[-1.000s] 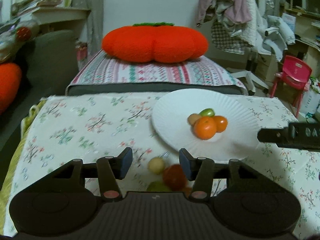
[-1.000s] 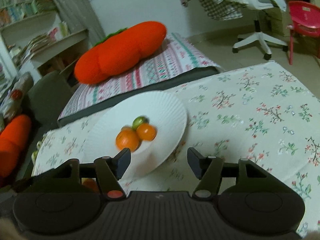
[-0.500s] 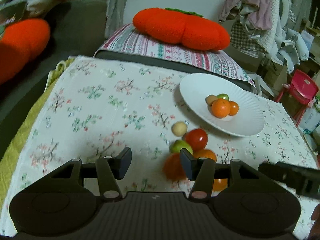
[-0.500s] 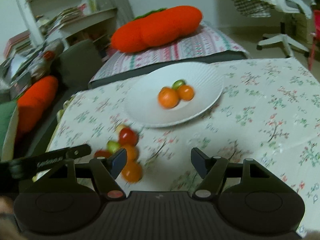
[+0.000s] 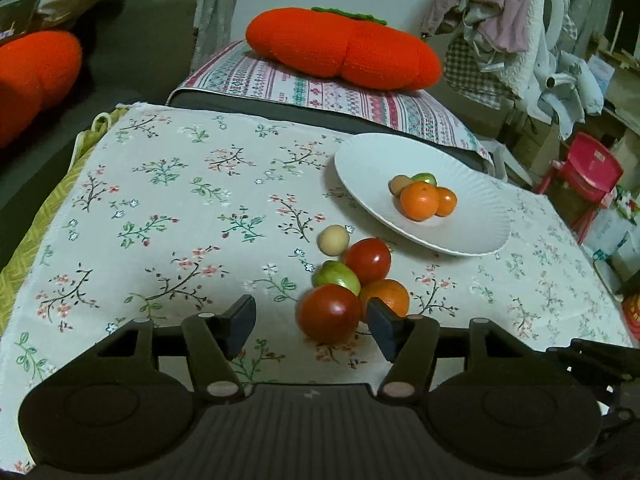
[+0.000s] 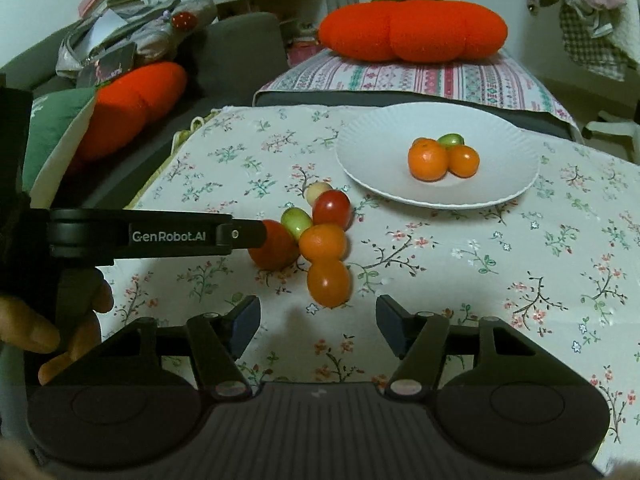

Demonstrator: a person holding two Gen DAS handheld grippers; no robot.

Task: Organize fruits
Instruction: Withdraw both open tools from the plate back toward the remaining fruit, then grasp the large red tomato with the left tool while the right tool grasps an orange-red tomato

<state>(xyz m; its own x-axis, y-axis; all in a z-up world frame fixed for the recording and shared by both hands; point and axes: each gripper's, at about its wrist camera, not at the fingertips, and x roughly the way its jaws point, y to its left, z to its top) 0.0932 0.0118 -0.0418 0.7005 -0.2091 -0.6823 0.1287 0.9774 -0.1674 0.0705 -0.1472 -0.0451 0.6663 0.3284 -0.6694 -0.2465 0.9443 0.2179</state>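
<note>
Both tools are seen unloaded: the left gripper (image 5: 311, 320), whose jaws have just been opening, stands partly open with the nearest red tomato (image 5: 329, 313) between its fingers but not pressed, and the right gripper (image 6: 318, 324) is held moderately wide with an orange fruit (image 6: 329, 282) just ahead of its gap. Beyond the fingertips, a cluster of six loose fruits is strung along a line running away toward the white plate (image 5: 362, 160); no pointing end can be told on these round fruits. About four fruits are already gathered on that plate farther off, so the task is judged under half done.

Tan fruit (image 5: 401, 184) perhaps half-hidden
</note>
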